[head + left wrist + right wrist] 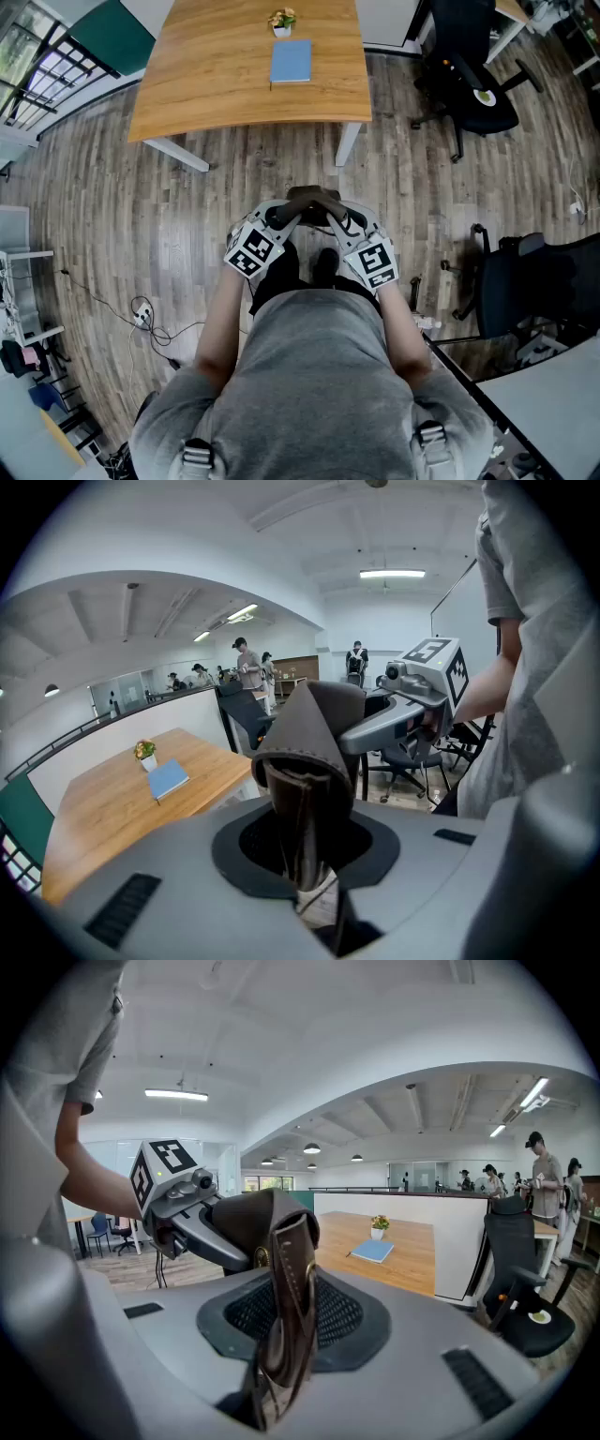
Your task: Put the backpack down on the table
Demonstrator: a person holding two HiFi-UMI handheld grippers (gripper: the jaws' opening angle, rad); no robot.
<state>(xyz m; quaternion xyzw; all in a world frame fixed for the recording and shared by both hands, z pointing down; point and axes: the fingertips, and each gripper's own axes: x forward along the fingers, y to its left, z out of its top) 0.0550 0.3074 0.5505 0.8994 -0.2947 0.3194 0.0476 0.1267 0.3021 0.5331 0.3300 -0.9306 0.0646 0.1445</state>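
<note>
The backpack (pixel 178 874) is grey, with a dark mesh patch and a brown leather top handle (pixel 305 780). In the head view both grippers meet in front of the person's body, well short of the wooden table (pixel 216 94), with the brown handle (pixel 314 198) arched between them. My left gripper (pixel 317 907) is shut on the handle's left leather strap. My right gripper (pixel 272 1387) is shut on the right leather strap (pixel 291 1288). Each gripper view shows the other gripper across the handle: the right gripper (pixel 412 705) and the left gripper (pixel 178 1204). The grey backpack body (pixel 422 1354) fills the lower part of both gripper views.
On the table lie a blue book (pixel 291 61) and a small potted plant (pixel 281 21). Black office chairs stand at the right (pixel 469 84) and lower right (pixel 534 281). Cables lie on the wooden floor at the left (pixel 141 314). People stand far back in the room (pixel 246 667).
</note>
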